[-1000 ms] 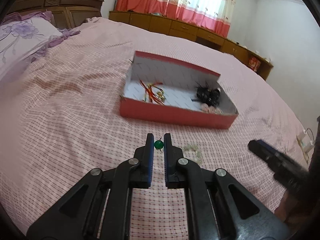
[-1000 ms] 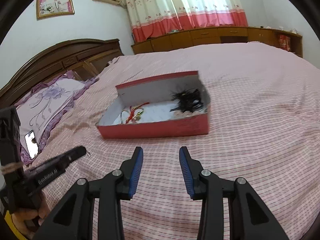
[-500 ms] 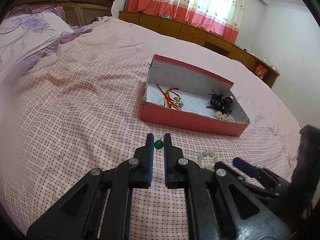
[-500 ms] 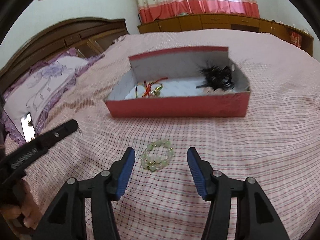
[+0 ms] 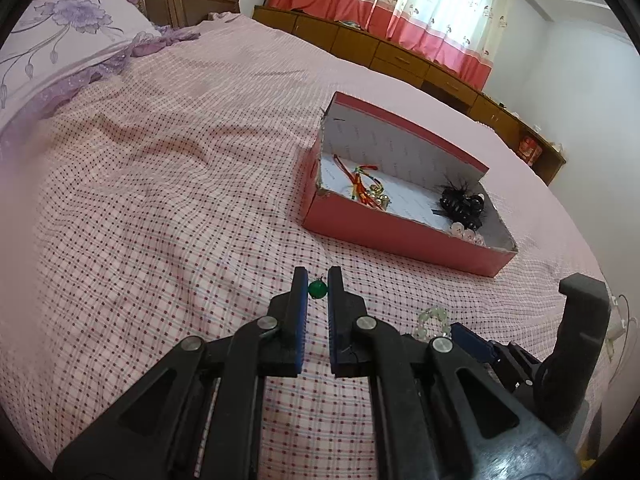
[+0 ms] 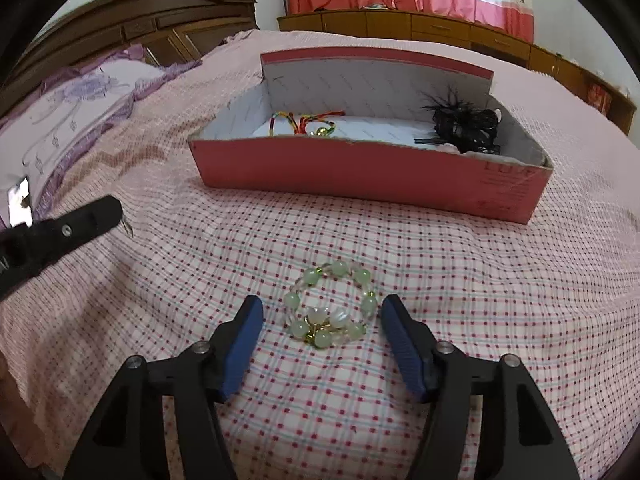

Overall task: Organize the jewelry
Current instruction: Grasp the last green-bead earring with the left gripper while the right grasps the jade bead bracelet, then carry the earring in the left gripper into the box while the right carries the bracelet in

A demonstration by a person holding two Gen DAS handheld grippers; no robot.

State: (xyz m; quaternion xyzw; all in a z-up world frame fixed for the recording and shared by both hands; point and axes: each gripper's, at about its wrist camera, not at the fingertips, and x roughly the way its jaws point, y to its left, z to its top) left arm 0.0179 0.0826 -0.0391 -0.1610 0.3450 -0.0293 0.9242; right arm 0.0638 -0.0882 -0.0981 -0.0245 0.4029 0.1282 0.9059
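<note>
My left gripper (image 5: pixel 317 277) is shut on a small green bead pendant (image 5: pixel 317 289), held just above the checked pink bedspread (image 5: pixel 160 240). A pale green and clear bead bracelet (image 6: pixel 334 317) lies flat on the spread. My right gripper (image 6: pixel 322 305) straddles it with its jaws opening, and neither blue pad touches it. Beyond stands the open red box (image 6: pixel 360 168), holding a red cord bracelet (image 6: pixel 304 120) and a black feathery hair piece (image 6: pixel 464 124). In the left wrist view the bracelet (image 5: pixel 432 316) sits by the right gripper's blue fingertip (image 5: pixel 468 334).
A purple flowered pillow (image 5: pixel 72 36) and dark wooden headboard (image 6: pixel 132 20) lie to the left, with a phone (image 6: pixel 20 200) by the pillow. Low wooden cabinets (image 5: pixel 400 56) and pink curtains line the far wall. Pale beads (image 5: pixel 466 234) rest in the box's near corner.
My right gripper has come down and forward over the bead bracelet, and its jaws have spread wider. My left gripper has shifted a little, still pinching the green bead.
</note>
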